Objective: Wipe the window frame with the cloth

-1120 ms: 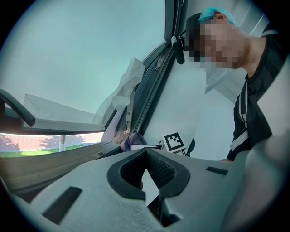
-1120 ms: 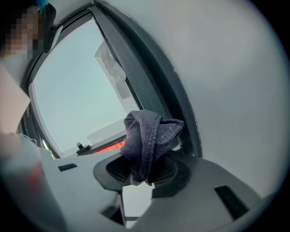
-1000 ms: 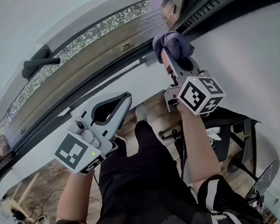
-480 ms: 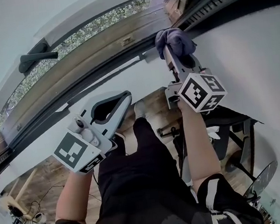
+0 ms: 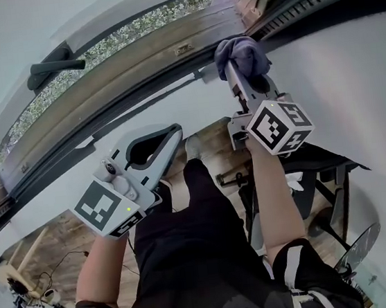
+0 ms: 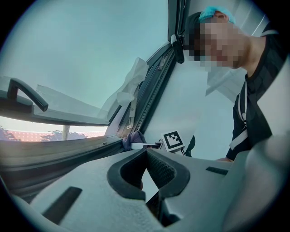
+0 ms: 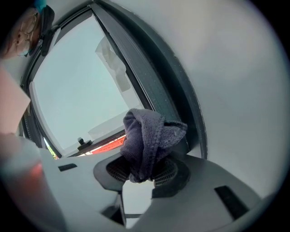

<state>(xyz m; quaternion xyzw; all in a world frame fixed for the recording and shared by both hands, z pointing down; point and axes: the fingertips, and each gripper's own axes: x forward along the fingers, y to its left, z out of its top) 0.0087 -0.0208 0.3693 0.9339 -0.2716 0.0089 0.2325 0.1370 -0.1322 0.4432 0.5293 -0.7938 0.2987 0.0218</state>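
Observation:
A purple-grey cloth (image 5: 243,51) is bunched between the jaws of my right gripper (image 5: 234,76), which is shut on it. The cloth is pressed against the dark window frame (image 5: 137,94) near its upper right corner. In the right gripper view the cloth (image 7: 149,138) hangs over the pads of the right gripper (image 7: 142,174), right beside the dark window frame (image 7: 170,90). My left gripper (image 5: 175,132) is lower and to the left, away from the frame, shut with nothing in it. The left gripper (image 6: 146,157) view shows the cloth (image 6: 132,139) far off at the frame.
A black window handle (image 5: 53,66) sticks out of the open sash at the upper left. White wall (image 5: 352,81) lies to the right of the frame. Below me are a black table (image 5: 320,162), a wooden floor and cables (image 5: 36,301).
The right gripper and cloth have stayed pressed on the frame's upper right part, shifting only slightly. The left gripper has hardly moved. The head view has drifted a little.

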